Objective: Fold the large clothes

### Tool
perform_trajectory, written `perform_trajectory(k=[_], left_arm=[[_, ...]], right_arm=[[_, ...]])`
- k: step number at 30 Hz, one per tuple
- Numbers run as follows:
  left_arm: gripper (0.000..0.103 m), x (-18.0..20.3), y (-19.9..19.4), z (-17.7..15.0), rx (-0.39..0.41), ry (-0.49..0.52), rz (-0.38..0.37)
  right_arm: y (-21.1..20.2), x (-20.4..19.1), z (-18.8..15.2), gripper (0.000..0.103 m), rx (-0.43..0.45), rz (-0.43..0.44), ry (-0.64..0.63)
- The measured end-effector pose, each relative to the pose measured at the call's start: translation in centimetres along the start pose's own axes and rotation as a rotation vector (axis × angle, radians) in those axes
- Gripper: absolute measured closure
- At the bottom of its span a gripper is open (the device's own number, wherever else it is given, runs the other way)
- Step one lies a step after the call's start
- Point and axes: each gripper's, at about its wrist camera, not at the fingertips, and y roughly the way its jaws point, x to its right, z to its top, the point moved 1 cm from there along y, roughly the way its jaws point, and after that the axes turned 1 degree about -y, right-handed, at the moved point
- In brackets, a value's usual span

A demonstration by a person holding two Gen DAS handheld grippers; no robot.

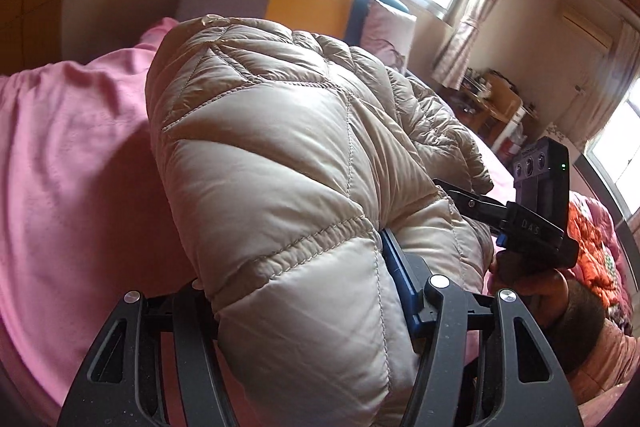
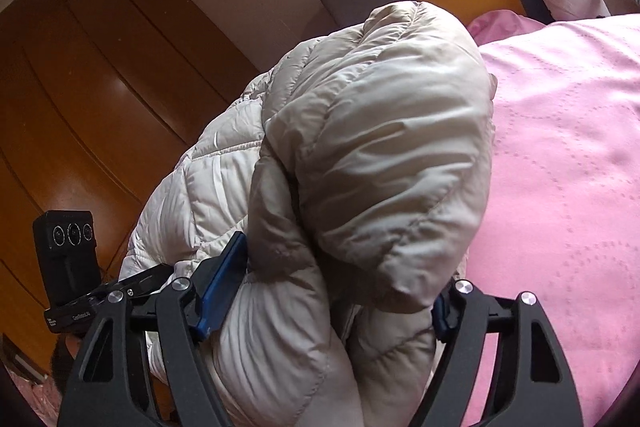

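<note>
Beige quilted puffer jacket (image 1: pixel 280 155) is filling frame centre, bunched over pink bed sheet (image 1: pixel 72 155). Left tongs (image 1: pixel 304 291) & right tongs (image 2: pixel 320 287) are each gripping thick folds. Looks light, squashy, slick shell; prob. best gripping at seams.

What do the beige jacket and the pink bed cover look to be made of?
Beige jacket: thin, smooth synthetic shell with a slight sheen, stitched into puffy panels, so probably down or fibre filled. Pink bed cover: soft matte woven fabric, likely cotton or a blend, with faint dotted quilting lines.
</note>
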Motion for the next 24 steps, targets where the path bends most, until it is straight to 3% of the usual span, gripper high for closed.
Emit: perform_trajectory(k=[2, 7, 11, 17, 20, 22, 24], left_arm=[[0.044, -2.8, -1.1, -0.4, 0.011, -0.042, 0.021], [0.038, -5.4, 0.2, -1.9, -0.011, -0.114, 0.067], [0.029, -6.0, 0.7, -2.9, 0.01, -0.162, 0.074], [0.028, -6.0, 0.6, -3.2, 0.02, -0.152, 0.092], [0.029, -6.2, 0.5, -3.1, 0.018, -0.161, 0.084], [0.029, -6.0, 0.6, -3.2, 0.021, -0.164, 0.084], [0.028, -5.8, 0.6, -3.3, 0.024, -0.157, 0.092]], right_arm=[[1.1, -0.6, 0.2, 0.027, -0.012, -0.017, -0.027], [3.0, -0.1, 0.4, 0.023, -0.041, -0.075, -0.049], [2.3, 0.8, 0.1, 0.019, -0.027, -0.106, -0.062], [-0.7, 0.1, -0.4, 0.016, -0.044, -0.163, -0.046], [-3.7, -1.4, 1.0, 0.014, 0.047, -0.221, -0.065], [-6.0, -3.1, 2.4, 0.013, 0.145, -0.237, -0.119], [-6.7, -4.8, 4.3, 0.013, 0.187, -0.243, -0.195]])
